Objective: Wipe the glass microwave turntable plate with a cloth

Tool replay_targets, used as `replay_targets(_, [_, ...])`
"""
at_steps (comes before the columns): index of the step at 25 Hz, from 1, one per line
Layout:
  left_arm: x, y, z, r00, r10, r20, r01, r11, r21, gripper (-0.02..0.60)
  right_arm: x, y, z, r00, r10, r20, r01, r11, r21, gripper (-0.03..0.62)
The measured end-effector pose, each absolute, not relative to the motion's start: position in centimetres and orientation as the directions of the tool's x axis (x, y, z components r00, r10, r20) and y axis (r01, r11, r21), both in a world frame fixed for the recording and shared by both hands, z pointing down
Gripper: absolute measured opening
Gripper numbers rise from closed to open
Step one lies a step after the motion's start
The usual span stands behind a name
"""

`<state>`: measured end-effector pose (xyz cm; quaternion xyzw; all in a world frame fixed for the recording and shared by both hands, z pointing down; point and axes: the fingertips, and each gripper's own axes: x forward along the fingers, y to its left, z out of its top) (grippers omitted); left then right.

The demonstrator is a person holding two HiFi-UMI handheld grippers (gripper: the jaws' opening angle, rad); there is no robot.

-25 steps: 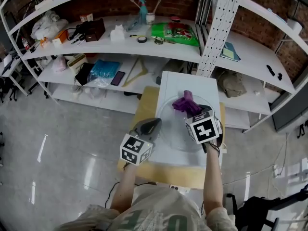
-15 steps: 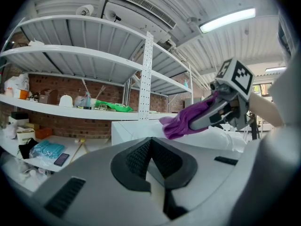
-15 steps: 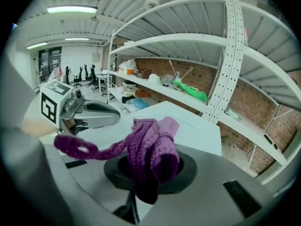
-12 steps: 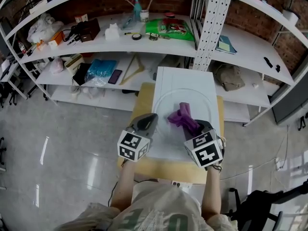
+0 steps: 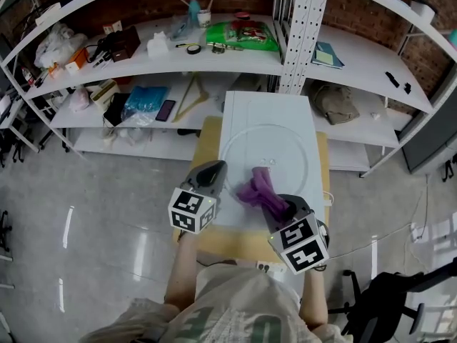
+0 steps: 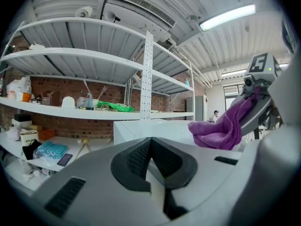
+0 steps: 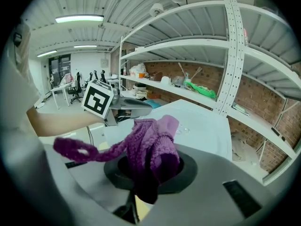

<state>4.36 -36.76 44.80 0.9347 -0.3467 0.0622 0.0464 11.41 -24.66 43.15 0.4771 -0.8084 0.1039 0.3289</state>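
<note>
Wiping works best with the purple knitted cloth (image 5: pixel 257 189), pinched tight in the right claw (image 5: pixel 280 204), pressed flat across the round clear glass turntable plate (image 5: pixel 282 145) on the white desk (image 5: pixel 264 106). Left claw (image 5: pixel 212 171), closed empty, could steady its left rim.

Your purple cloth (image 5: pixel 260 191) covers part of the glass plate (image 5: pixel 280 148) at its near rim; clutter on the shelf (image 5: pixel 146 68) is too small to identify.
</note>
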Motion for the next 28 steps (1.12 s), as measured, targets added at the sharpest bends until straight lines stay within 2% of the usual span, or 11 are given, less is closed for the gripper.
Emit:
replay_targets(8, [4.3, -36.8, 44.8, 0.745, -0.649, 0.156, -0.660, -0.751, 0.031, 0.002, 10.3, -23.1, 43.0, -0.363, -0.678, 0.640, -0.812, 0.566, 0.139, 0.051])
replay_targets(12, [4.4, -36.7, 44.8, 0.743, -0.650, 0.159, -0.662, -0.749, 0.032, 0.002, 11.4, -24.1, 42.2, -0.348, -0.706, 0.617, -0.826, 0.542, 0.155, 0.051])
replay_targets(19, [4.5, -36.7, 44.8, 0.745, -0.648, 0.157, -0.660, -0.751, 0.034, 0.002, 18.0, -31.8, 39.6, -0.159, -0.824, 0.544, -0.894, 0.354, 0.275, 0.051])
replay_targets(24, [4.4, -36.7, 44.8, 0.747, -0.646, 0.156, -0.658, -0.753, 0.035, 0.002, 21.1, -36.3, 40.2, -0.052, -0.823, 0.565, -0.904, 0.279, 0.323, 0.051])
replay_targets(28, [4.5, -36.7, 44.8, 0.747, -0.646, 0.153, -0.658, -0.752, 0.035, 0.002, 21.9, -36.9, 41.1, -0.039, -0.811, 0.584, -0.900, 0.283, 0.331, 0.051])
